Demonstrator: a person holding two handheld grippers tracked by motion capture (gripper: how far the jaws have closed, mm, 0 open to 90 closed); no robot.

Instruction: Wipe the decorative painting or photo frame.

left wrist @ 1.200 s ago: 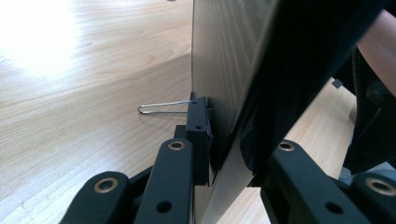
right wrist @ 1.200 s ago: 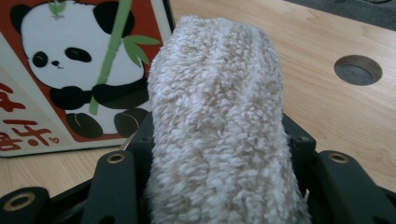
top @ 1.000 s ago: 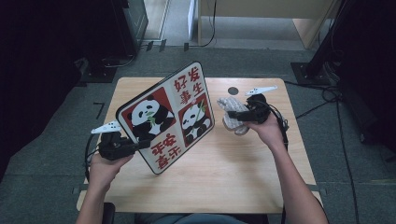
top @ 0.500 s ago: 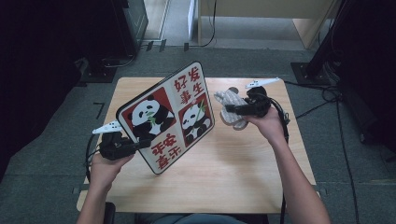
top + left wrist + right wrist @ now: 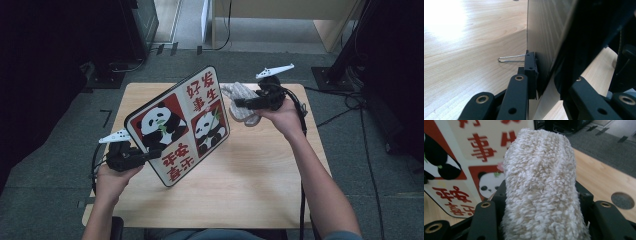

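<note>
between the left jaws: the left gripper (image 5: 131, 157) pinches the edge of the panda board (image 5: 180, 125), jaws tight on it. the board tilts up off the table (image 5: 260, 180).
beside the left jaw: a black clip (image 5: 531, 67) with a wire handle sits on the back of the board.
between the right jaws: the right gripper (image 5: 248, 103) holds a fluffy white cloth (image 5: 540, 187), jaws squeezed on it. the cloth sticks out past the tips.
in front of the right jaws: the board's picture side is near the cloth. i cannot tell if they touch.
what could go wrong: i think a hard push from the cloth could twist the board out of the left jaws, since only one edge is held.
</note>
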